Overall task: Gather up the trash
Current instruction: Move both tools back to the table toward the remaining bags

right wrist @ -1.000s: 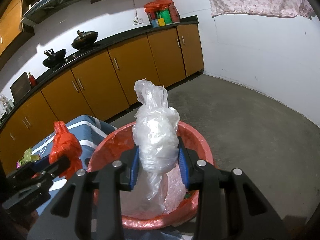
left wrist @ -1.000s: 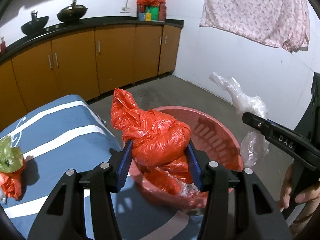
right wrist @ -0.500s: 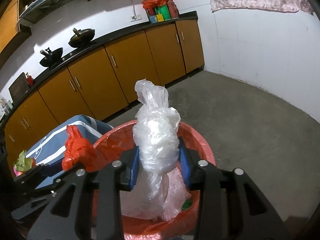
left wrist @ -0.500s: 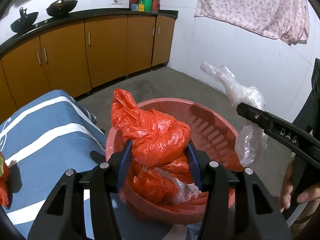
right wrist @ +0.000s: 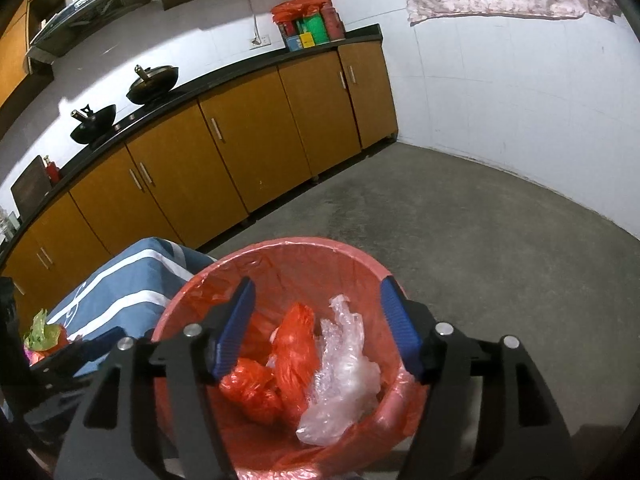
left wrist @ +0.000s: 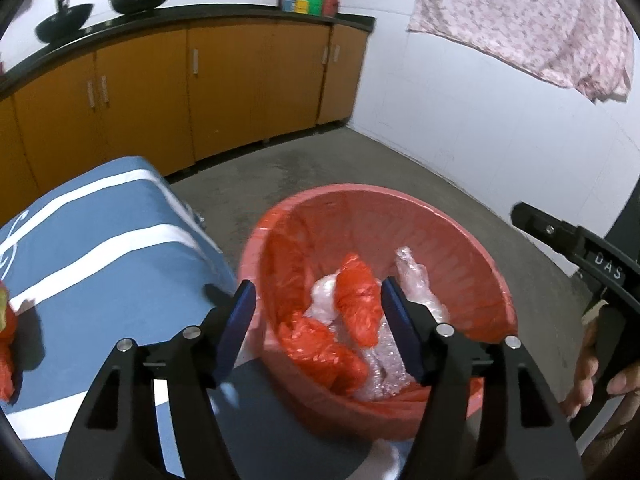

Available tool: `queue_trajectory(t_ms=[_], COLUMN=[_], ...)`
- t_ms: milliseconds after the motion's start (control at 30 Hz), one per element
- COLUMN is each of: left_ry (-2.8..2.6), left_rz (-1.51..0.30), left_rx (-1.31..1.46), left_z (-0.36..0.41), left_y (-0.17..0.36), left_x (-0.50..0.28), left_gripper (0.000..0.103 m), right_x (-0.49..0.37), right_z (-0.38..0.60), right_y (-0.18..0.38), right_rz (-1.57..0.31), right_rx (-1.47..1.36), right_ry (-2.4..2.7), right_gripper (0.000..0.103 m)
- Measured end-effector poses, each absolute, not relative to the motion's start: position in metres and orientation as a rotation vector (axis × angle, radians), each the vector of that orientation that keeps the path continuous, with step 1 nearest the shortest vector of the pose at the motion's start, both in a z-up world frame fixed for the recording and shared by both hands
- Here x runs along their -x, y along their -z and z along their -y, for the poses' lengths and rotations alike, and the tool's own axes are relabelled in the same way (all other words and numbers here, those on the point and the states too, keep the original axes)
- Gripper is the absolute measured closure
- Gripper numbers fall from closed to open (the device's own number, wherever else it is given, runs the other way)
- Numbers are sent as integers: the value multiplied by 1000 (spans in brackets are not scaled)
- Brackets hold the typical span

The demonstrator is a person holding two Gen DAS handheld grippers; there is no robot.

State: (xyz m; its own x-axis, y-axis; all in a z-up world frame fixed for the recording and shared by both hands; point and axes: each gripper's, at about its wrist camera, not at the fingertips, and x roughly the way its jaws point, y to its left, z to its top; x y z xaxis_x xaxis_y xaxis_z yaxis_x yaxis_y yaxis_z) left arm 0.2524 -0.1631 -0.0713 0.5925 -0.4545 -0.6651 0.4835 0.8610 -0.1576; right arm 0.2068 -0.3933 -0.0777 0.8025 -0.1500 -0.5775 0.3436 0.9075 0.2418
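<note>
A red bin [left wrist: 472, 240] [right wrist: 368, 264] lined with a red bag stands on the floor beside the blue striped table [left wrist: 100, 232]. Inside lie a crumpled red plastic bag [left wrist: 356, 300] [right wrist: 296, 336] and a clear plastic bag [left wrist: 412, 276] [right wrist: 344, 364], with more red and clear plastic under them. My left gripper [left wrist: 318, 320] is open and empty above the bin. My right gripper [right wrist: 316, 320] is open and empty above the bin; it also shows at the right of the left wrist view [left wrist: 568, 244].
More trash, green and red [right wrist: 44, 332] [left wrist: 6, 344], lies on the blue table at the far left. Orange cabinets [right wrist: 240, 148] with woks on the counter line the back wall. Grey concrete floor [right wrist: 500, 240] spreads to the right. A pink cloth [left wrist: 528, 20] hangs on the white wall.
Both grippers opened. The red bag dropped from the left gripper and the clear bag from the right gripper into the bin.
</note>
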Motion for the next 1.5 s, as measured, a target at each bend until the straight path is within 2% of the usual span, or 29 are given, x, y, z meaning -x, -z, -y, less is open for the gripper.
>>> queue_trajectory(t_ms=[433, 633, 933, 1033, 1500], left_ry=[296, 99, -163, -214, -323], left_rz=[-673, -648, -638, -634, -601], left_rx=[46, 64, 115, 110, 178], left_z=[51, -19, -113, -135, -214], left_y=[57, 60, 72, 75, 76], left_x=[-217, -196, -172, -163, -151], left_gripper=[28, 20, 13, 12, 10], right_x=[-218, -227, -243, -250, -300], right_z=[329, 263, 165, 132, 20], right_y=[73, 69, 62, 60, 66], right_rz=[-614, -625, -642, -651, -705], right_rx=[-300, -226, -176, -148, -110], right_ry=[131, 0, -207, -267, -406], right_gripper=[39, 28, 30, 34, 34])
